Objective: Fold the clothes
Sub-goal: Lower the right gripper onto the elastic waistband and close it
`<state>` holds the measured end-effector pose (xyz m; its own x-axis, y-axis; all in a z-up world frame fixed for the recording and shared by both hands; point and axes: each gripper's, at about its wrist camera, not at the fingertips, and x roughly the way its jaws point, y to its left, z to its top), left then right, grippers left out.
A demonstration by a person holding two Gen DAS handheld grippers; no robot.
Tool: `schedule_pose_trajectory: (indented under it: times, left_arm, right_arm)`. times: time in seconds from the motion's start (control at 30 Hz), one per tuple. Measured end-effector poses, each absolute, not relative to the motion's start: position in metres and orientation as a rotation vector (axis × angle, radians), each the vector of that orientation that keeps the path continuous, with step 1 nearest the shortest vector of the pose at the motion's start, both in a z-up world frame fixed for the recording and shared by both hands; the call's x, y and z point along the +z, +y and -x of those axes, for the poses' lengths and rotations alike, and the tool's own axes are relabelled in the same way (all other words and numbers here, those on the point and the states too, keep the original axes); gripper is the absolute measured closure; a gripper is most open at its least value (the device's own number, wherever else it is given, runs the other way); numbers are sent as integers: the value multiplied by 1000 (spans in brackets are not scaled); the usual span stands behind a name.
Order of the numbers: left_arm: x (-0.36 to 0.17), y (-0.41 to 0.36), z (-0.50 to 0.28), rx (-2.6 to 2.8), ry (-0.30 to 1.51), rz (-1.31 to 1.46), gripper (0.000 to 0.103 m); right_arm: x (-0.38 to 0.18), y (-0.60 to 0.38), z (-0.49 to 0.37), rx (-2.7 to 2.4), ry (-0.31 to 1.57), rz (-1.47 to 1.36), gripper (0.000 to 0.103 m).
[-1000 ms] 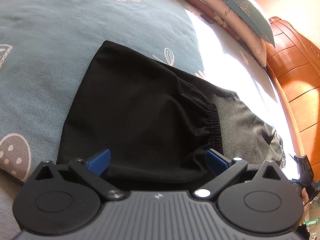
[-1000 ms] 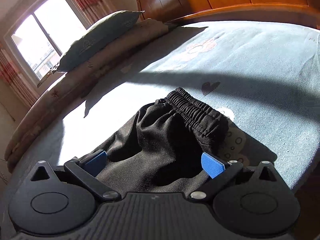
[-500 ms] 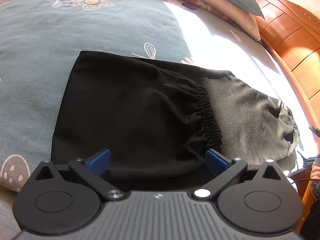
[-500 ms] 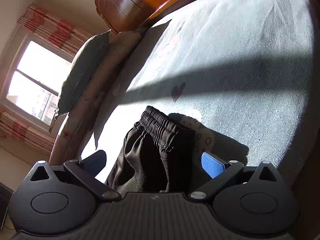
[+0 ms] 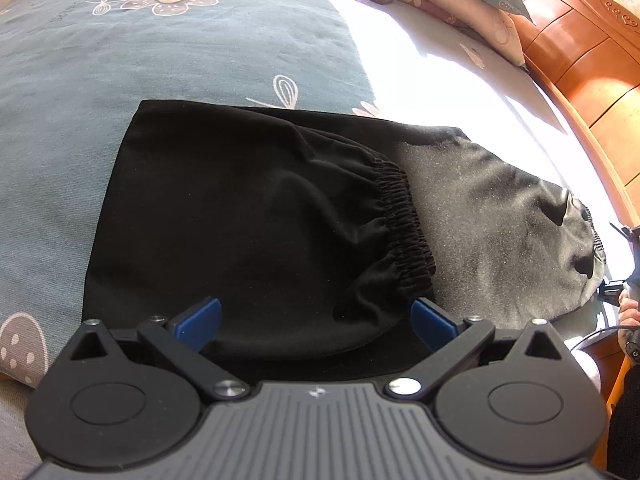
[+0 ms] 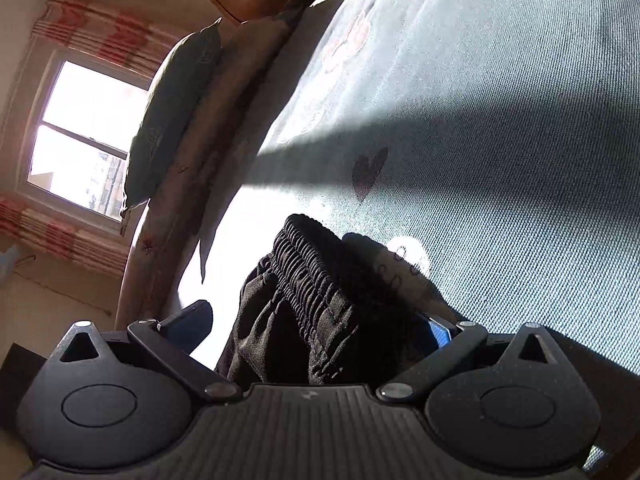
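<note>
Folding looks about halfway done: the black trousers [image 5: 248, 216] are laid on the bed [image 5: 120, 52] near its front edge, with one elastic cuff [image 5: 404, 224] doubled over onto the rest. The left gripper [image 5: 316, 316] is held wide open just above the near edge of the cloth, nothing gripped. The right gripper [image 6: 320, 324] is spread wide too, with the gathered elastic end [image 6: 308, 264] sitting between its fingers, not pinched as far as can be told. Next, that end probably needs clamping and carrying over towards the folded side, the near edge being kept pinned flat so wrinkles aren't dragged in.
</note>
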<state>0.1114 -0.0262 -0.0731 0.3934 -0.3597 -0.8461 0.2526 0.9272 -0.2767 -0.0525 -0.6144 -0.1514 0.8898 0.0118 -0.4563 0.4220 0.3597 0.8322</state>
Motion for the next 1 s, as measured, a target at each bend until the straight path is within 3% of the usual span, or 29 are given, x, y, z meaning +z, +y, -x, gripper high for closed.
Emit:
schedule_pose_trajectory:
  times: [0.33,0.6,1.0]
  left_arm:
    - [-74,-31,-116,-381,1107,106,2]
    - [-74,-36,-119,-389,1108,100,2]
    - [-82,-33,-126,-372,1122,120,2]
  right_arm:
    - [-152,-616,48,-147,524,-1189,0]
    - [-154,-621,39,-145,400,-1159,0]
    - [-150,-610,28,-74,515,-1089,0]
